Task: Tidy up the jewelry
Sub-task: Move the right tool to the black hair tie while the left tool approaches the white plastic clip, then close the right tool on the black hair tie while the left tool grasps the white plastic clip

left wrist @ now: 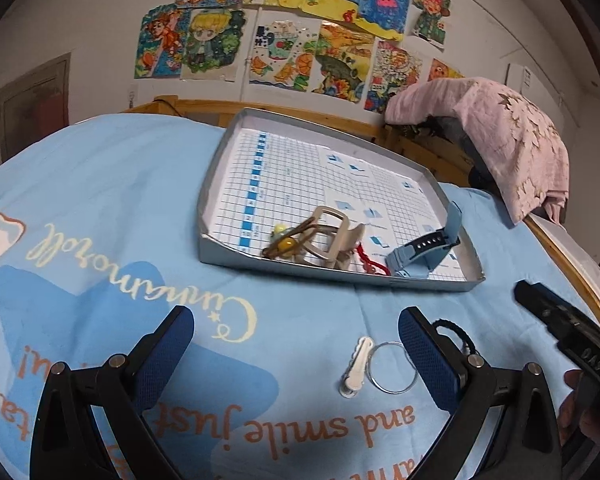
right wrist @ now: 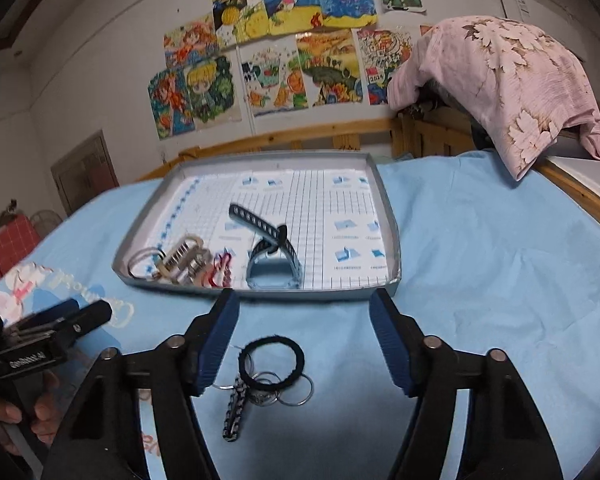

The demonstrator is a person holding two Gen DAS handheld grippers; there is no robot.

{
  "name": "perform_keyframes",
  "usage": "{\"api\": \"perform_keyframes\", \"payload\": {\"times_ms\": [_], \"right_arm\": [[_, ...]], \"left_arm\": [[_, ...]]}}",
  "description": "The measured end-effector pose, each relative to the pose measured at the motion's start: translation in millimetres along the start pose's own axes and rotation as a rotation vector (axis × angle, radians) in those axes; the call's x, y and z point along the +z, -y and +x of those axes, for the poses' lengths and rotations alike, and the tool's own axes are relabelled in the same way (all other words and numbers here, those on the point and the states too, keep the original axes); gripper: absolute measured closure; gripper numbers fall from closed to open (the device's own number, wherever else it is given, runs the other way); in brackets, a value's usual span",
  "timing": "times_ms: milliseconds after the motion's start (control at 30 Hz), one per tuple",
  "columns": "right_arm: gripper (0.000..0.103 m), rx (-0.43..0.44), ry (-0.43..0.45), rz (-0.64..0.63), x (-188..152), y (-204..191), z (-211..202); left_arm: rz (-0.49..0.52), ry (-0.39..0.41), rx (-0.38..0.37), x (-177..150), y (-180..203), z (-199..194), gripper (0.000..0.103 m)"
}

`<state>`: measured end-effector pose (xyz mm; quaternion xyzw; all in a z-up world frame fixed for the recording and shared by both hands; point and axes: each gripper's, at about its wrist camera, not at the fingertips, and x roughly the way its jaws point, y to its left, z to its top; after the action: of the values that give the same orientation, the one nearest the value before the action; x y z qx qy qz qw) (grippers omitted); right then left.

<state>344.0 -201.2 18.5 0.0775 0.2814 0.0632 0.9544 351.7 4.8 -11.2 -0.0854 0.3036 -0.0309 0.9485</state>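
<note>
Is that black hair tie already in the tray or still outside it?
Outside. The black hair tie lies on the blue sheet, short of the tray.

Right gripper (right wrist: pixel 304 344): jaws apart over blue bedsheet (right wrist: pixel 480 264), nothing pressed. Between them: black hair tie (right wrist: pixel 271 363), metal rings (right wrist: pixel 296 394), braided strap (right wrist: pixel 236 412). Beyond: grey tray (right wrist: pixel 388 216) holding blue watch (right wrist: pixel 274 258), beige hair claw (right wrist: pixel 184 260).

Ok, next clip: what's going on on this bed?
A person holds a two-finger tool in each hand over a blue bedsheet, sorting jewelry into a shallow tray. The tray already holds a blue watch, a beige hair claw and some hair ties. The right tool stands open around a black hair tie lying on a bunch of rings, nothing gripped. The left tool is open near a white clip and a wire ring.
</note>
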Motion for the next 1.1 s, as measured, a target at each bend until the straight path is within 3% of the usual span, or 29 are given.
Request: {"api": "perform_keyframes", "payload": {"times_ms": [67, 233, 467, 767, 867, 1100], "right_arm": [[0.047, 0.018, -0.030, -0.005, -3.6, -2.9, 5.0], [0.067, 0.030, -0.101, -0.022, -12.3, -9.0, 19.7], [0.075, 0.013, -0.139, -0.039, -21.9, -13.8, 31.5], [0.075, 0.009, -0.178, -0.026, -28.9, -9.9, 42.4], [0.082, 0.012, -0.195, -0.021, -31.7, -8.5, 46.3], [0.082, 0.012, -0.215, -0.009, -36.8, -7.0, 53.8]], "left_arm": [[0.022, -0.013, -0.010, -1.4, 3.8, 3.2, 0.014], [0.063, -0.063, -0.053, -8.8, 10.2, 11.8, 0.032], [0.082, -0.120, -0.091, -18.4, 15.9, 22.2, 0.053], [0.082, -0.199, -0.123, -30.1, 19.9, 36.3, 0.067], [0.075, -0.210, -0.124, -32.1, 18.6, 38.8, 0.074], [0.067, -0.231, -0.146, -37.7, 17.5, 43.8, 0.080]]}}
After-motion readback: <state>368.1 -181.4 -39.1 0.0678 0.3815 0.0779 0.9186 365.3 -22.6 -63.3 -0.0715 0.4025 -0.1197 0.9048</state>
